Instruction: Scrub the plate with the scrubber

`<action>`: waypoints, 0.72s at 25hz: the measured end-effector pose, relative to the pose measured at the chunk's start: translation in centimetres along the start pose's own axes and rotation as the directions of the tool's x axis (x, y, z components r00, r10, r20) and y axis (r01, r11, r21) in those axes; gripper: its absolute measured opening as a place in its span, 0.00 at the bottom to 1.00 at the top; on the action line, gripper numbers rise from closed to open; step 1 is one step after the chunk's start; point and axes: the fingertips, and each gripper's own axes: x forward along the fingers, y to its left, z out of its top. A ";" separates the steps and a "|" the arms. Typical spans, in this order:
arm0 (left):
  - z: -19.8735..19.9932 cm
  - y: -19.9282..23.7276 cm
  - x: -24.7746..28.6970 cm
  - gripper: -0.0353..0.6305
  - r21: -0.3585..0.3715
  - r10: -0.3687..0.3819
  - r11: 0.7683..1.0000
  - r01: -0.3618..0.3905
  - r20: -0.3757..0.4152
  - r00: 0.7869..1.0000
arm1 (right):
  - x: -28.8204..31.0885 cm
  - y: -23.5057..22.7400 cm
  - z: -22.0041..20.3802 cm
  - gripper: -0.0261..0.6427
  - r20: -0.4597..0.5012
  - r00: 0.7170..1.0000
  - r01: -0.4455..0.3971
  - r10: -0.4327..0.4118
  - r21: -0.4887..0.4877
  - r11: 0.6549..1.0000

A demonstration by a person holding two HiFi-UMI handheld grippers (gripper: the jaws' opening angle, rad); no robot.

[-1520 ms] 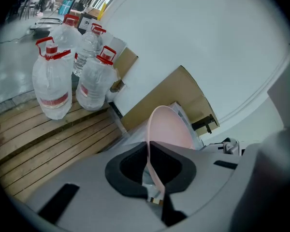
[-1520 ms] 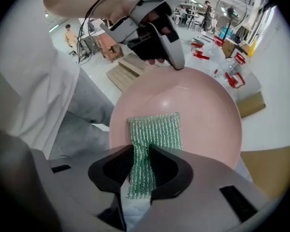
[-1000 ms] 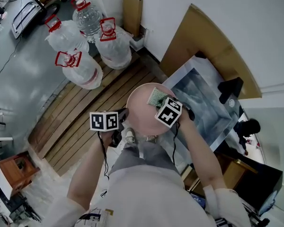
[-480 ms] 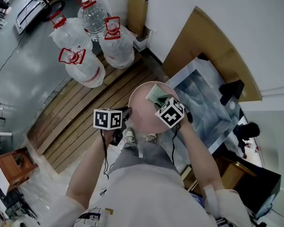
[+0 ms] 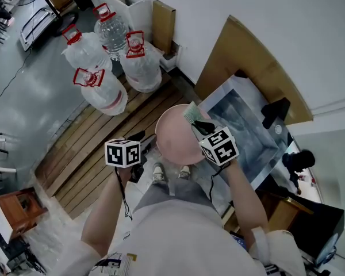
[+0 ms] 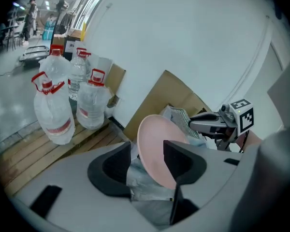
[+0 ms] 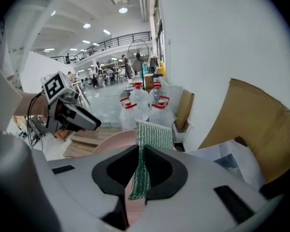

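A pink plate (image 5: pixel 173 138) hangs tilted in front of me, over my feet. In the left gripper view the plate (image 6: pixel 154 146) stands edge-on between the jaws of my left gripper (image 6: pixel 147 161). Those jaws are opening: a gap shows on the left side of the rim, which lies close to the right jaw. My left gripper (image 5: pixel 141 142) is at the plate's left edge. My right gripper (image 5: pixel 202 126) is shut on a green mesh scrubber (image 7: pixel 152 134), which lies against the plate's upper right rim (image 5: pixel 191 114).
Several big water jugs (image 5: pixel 112 62) stand on a wooden pallet (image 5: pixel 98 142) at the far left. A cardboard sheet (image 5: pixel 247 56) leans on the white wall, with a printed sheet (image 5: pixel 247 125) below it. My shoes (image 5: pixel 158 170) are under the plate.
The left gripper's jaws have spread apart and its cube has moved left, away from the plate. The right gripper has slid down to the right, keeping the scrubber at the rim.
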 end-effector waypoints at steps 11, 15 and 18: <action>12.4 -5.3 -9.3 0.38 0.246 -0.032 0.968 -0.057 0.342 0.939 | -11.2 -0.5 10.5 0.14 0.390 0.917 0.053 -0.085 0.092 0.994; 16.7 -7.8 -13.8 0.28 0.334 -0.033 0.930 -0.156 0.496 0.868 | -15.8 0.3 14.4 0.14 0.523 0.845 0.086 -0.115 0.079 0.993; 19.0 -9.4 -16.9 0.20 0.374 -0.047 0.901 -0.219 0.588 0.808 | -19.1 1.4 17.1 0.14 0.610 0.783 0.108 -0.122 0.060 0.992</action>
